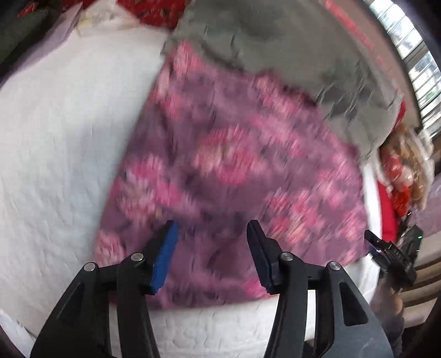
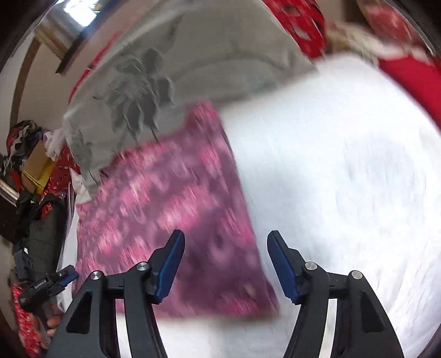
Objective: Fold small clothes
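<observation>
A pink and purple patterned garment (image 1: 228,176) is seen spread flat on a white quilted bed (image 1: 63,143), its near edge lying close to the bed's front border. In the left wrist view the left gripper (image 1: 212,256) is held above that near edge; its jaws stand apart, nothing is pressed between the blue pads, and the patterned cloth is seen through the gap. In the right wrist view the right gripper (image 2: 226,265) is placed over the garment's near right corner (image 2: 176,198), with one finger over the cloth and the other over the bare white bed (image 2: 344,165); its jaws are likewise apart and clamped on nothing. Whether either pair of fingertips touches the fabric cannot be told, since both pictures are smeared by blur. The far edge of the garment is partly overlapped by a grey cloth with a dark printed figure (image 1: 297,55), which lies behind it on the bed. Red patterned fabric (image 2: 303,19) is seen at the far side of the bed. A pile of mixed clothes and a yellow box (image 2: 35,168) are seen beside the bed in the right wrist view. Each gripper is also glimpsed at the edge of the other's view, beside the garment.
</observation>
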